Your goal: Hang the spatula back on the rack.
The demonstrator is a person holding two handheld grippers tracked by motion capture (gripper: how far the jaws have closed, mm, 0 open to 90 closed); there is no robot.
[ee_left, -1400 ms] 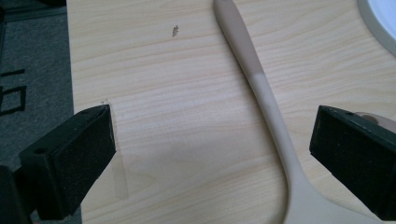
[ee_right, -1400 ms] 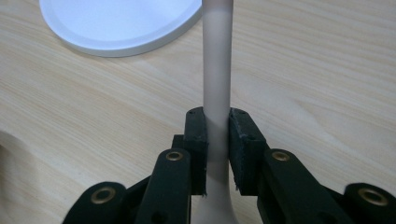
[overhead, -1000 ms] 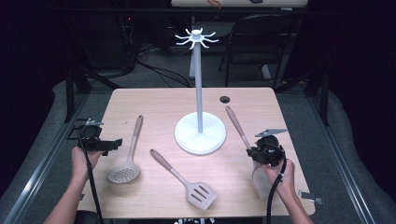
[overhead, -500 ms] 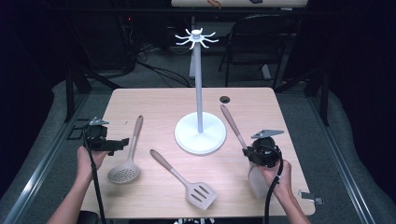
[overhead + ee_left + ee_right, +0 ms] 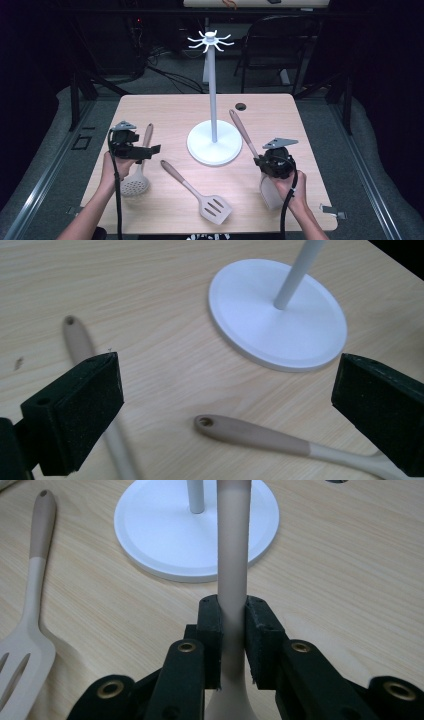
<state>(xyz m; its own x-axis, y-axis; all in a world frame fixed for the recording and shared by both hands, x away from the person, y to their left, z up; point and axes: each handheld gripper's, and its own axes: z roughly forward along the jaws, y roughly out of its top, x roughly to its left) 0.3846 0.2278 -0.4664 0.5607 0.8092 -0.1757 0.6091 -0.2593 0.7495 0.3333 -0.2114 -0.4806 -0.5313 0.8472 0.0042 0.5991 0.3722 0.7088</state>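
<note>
High view: fixed above person's side, looks forward and down over whole table [image 5: 300, 115], far off. Left gripper view: rides low and close over tabletop, faces white stand base [image 5: 278, 315]. Right gripper view: close above tabletop, looks along own jaws toward same base [image 5: 195, 527]. All three share base; slotted spatula [image 5: 200, 192] appears in each.

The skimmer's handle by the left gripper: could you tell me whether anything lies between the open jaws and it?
Nothing visible does. The left gripper hovers over the skimmer's handle, jaws open, with bare table around it; the spatula lies apart, nearer the stand.
</note>
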